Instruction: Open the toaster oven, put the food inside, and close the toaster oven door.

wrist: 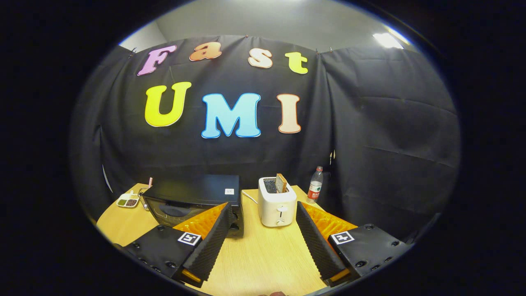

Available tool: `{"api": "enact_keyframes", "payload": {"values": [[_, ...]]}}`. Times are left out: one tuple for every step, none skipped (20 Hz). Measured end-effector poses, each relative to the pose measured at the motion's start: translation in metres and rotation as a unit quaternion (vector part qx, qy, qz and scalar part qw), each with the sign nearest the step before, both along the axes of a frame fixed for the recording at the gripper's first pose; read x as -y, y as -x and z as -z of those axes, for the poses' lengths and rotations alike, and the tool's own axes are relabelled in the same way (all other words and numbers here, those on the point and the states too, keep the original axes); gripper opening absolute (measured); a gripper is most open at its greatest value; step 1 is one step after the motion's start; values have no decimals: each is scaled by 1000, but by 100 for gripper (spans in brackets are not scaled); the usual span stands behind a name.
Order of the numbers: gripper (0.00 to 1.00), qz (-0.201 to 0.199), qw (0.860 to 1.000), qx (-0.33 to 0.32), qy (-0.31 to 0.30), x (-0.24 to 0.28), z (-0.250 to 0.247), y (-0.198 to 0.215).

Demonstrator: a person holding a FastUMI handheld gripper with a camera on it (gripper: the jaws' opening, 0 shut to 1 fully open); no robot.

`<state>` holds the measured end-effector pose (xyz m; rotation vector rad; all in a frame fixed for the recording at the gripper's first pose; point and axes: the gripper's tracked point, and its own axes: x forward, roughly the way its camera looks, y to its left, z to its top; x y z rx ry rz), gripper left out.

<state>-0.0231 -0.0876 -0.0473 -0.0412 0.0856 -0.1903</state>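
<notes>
A black toaster oven [193, 201] stands on the wooden table [263, 255], beyond my left finger [209, 238], its glass door shut. Left of the oven lies a small white dish [128, 200] with food in its compartments. My gripper [262, 228] hovers above the table in front of the oven and the toaster, open, with nothing between its fingers. The left finger hides the oven's lower right corner, where its knobs partly show.
A white pop-up toaster [277, 202] with a slice of bread [281, 183] sticking up stands just ahead, between the fingers. A plastic water bottle [315, 186] stands at the back right near the table edge. The black cloth wall hangs close behind.
</notes>
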Motion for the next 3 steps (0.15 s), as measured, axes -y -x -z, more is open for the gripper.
{"api": "enact_keyframes", "payload": {"values": [[99, 0, 1000, 5, -1, -1, -4, -1], [99, -2, 1000, 9, -3, -3, -9, -3], [99, -4, 1000, 11, -6, -5, -11, -6]]}}
